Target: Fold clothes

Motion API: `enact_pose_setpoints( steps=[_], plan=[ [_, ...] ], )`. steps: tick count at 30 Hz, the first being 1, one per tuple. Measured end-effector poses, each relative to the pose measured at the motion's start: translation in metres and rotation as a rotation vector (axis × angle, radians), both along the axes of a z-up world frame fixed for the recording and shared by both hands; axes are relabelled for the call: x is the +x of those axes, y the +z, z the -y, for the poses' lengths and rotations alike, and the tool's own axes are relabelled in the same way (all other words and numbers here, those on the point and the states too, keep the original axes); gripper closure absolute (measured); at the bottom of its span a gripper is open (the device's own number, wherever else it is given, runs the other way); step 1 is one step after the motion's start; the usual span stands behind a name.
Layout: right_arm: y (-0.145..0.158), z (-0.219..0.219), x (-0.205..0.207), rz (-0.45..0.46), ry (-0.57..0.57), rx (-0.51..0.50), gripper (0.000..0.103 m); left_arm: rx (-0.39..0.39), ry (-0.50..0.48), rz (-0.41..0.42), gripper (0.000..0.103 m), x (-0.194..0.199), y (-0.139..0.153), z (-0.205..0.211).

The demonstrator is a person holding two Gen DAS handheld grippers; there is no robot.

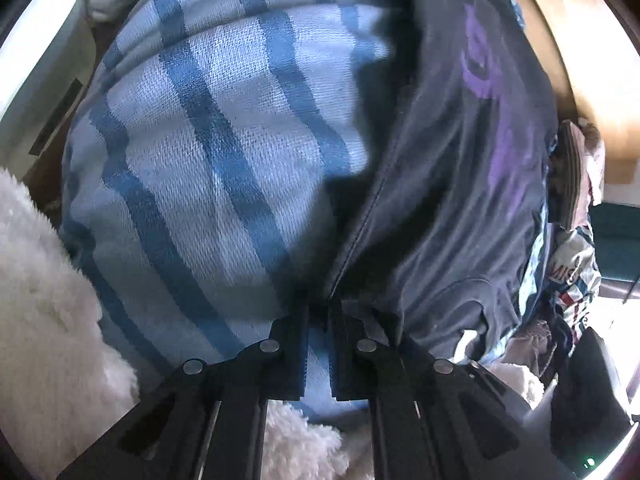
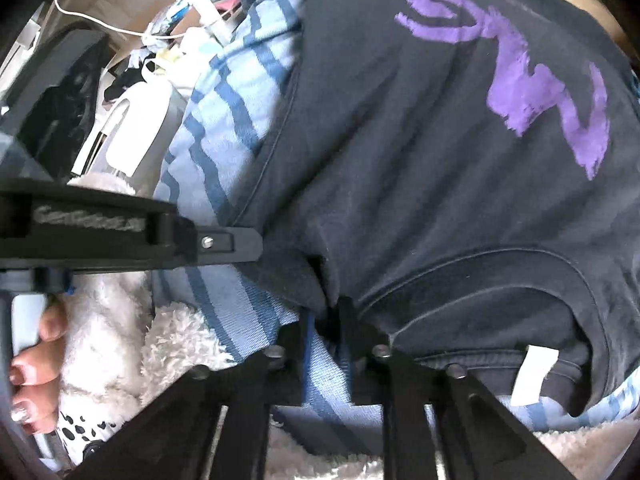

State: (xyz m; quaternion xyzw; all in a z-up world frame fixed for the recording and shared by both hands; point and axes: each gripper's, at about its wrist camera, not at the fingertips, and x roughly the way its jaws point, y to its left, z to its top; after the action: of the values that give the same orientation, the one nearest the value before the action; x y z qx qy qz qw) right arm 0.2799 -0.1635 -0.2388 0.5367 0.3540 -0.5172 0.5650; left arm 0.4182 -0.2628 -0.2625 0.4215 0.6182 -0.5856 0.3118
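A: L claw (image 1: 320, 312) is pinching the dark T-shirt (image 1: 452, 184) at its hemmed edge, jaws nearly together w/ cloth between. R claw (image 2: 326, 316) is doing the same near the collar seam, close to the white neck tag (image 2: 530, 376).

B: So both are clamped on the tee. Where's it lying?

A: Spread over a blue striped blanket (image 1: 208, 152), purple print (image 2: 520, 80) facing up, white fluffy rug (image 1: 36, 280) showing below. The shirt is running straight out ahead of each claw's tips, mostly to the right in L view.

B: Tips for doing this bit well?

A: My guess: they're carrying an edge across for a fold. Keep both claws level & evenly tensioned so the edge is staying straight. Watch that the blanket isn't getting pinched too; blue weave is sitting right btwn the fingers in both views, can't tell if it's caught.

B: How far along?

A: Can't tell; shirt's looking mostly flat, no finished fold showing.
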Motion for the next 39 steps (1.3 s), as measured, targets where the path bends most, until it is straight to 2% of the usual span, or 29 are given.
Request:
enact_pose_setpoints(
  steps=[1, 3, 4, 5, 7, 8, 11, 13, 14, 15, 16, 20, 23, 24, 27, 28, 29, 30, 32, 34, 36, 38, 39],
  plan=[
    [0.002, -0.002, -0.001, 0.021, -0.008, 0.007, 0.056, 0.004, 0.008, 0.003, 0.095, 0.002, 0.000, 0.001],
    [0.010, -0.008, -0.009, 0.052, -0.038, 0.001, 0.042, 0.000, 0.012, 0.007, 0.092, 0.009, 0.004, 0.005],
    [0.015, -0.011, -0.014, 0.065, -0.057, -0.007, 0.042, -0.008, 0.017, 0.014, 0.082, 0.011, 0.009, 0.004],
    [0.021, -0.016, -0.021, 0.078, -0.081, -0.019, 0.042, -0.025, 0.027, 0.018, 0.064, 0.012, 0.015, 0.004],
    [0.037, -0.026, -0.044, 0.106, -0.151, -0.065, 0.041, -0.105, 0.084, -0.004, 0.047, 0.021, 0.038, 0.005],
    [0.043, -0.031, -0.059, 0.108, -0.197, -0.087, 0.041, -0.148, 0.111, -0.026, 0.043, 0.024, 0.050, 0.005],
    [0.053, -0.048, -0.111, 0.076, -0.334, -0.109, 0.041, -0.278, 0.177, -0.088, 0.042, 0.019, 0.091, 0.007],
    [0.049, -0.057, -0.141, 0.053, -0.397, -0.083, 0.043, -0.336, 0.199, -0.117, 0.039, 0.009, 0.110, 0.006],
    [0.047, -0.062, -0.156, 0.041, -0.429, -0.071, 0.043, -0.342, 0.199, -0.105, 0.034, -0.006, 0.112, 0.004],
    [0.045, -0.067, -0.171, 0.030, -0.460, -0.058, 0.043, -0.347, 0.199, -0.092, 0.033, -0.021, 0.114, 0.002],
    [0.043, -0.072, -0.186, 0.018, -0.492, -0.045, 0.043, -0.338, 0.196, -0.065, 0.033, -0.031, 0.110, -0.001],
    [0.035, -0.091, -0.245, -0.029, -0.617, 0.006, 0.045, -0.195, 0.170, -0.015, 0.033, -0.082, 0.065, -0.016],
    [0.029, -0.105, -0.290, -0.065, -0.711, 0.045, 0.046, -0.079, 0.136, -0.014, 0.033, -0.100, 0.037, -0.036],
    [0.025, -0.107, -0.301, -0.078, -0.727, 0.060, 0.045, -0.071, 0.134, -0.010, 0.033, -0.102, 0.034, -0.040],
    [0.007, -0.094, -0.300, -0.113, -0.679, 0.123, 0.040, -0.072, 0.136, -0.012, 0.033, -0.103, 0.029, -0.044],
    [0.000, -0.093, -0.301, -0.117, -0.675, 0.151, 0.043, -0.079, 0.143, -0.018, 0.033, -0.102, 0.032, -0.045],
    [-0.006, -0.092, -0.303, -0.127, -0.672, 0.177, 0.065, -0.086, 0.151, -0.023, 0.033, -0.100, 0.034, -0.045],
    [-0.008, -0.095, -0.305, -0.148, -0.677, 0.194, 0.073, -0.095, 0.165, -0.021, 0.033, -0.097, 0.036, -0.044],
    [-0.007, -0.106, -0.313, -0.126, -0.722, 0.191, 0.086, -0.109, 0.181, -0.011, 0.033, -0.092, 0.040, -0.041],
    [-0.007, -0.116, -0.316, -0.110, -0.750, 0.196, 0.086, -0.112, 0.184, 0.014, 0.033, -0.088, 0.038, -0.039],
    [-0.004, -0.121, -0.315, -0.128, -0.770, 0.208, 0.082, -0.103, 0.191, 0.030, 0.033, -0.083, 0.035, -0.037],
    [0.001, -0.122, -0.311, -0.166, -0.773, 0.217, 0.067, -0.083, 0.203, 0.030, 0.033, -0.076, 0.030, -0.036],
    [0.004, -0.122, -0.309, -0.184, -0.774, 0.222, 0.064, -0.073, 0.212, 0.019, 0.033, -0.072, 0.029, -0.035]
  ],
)
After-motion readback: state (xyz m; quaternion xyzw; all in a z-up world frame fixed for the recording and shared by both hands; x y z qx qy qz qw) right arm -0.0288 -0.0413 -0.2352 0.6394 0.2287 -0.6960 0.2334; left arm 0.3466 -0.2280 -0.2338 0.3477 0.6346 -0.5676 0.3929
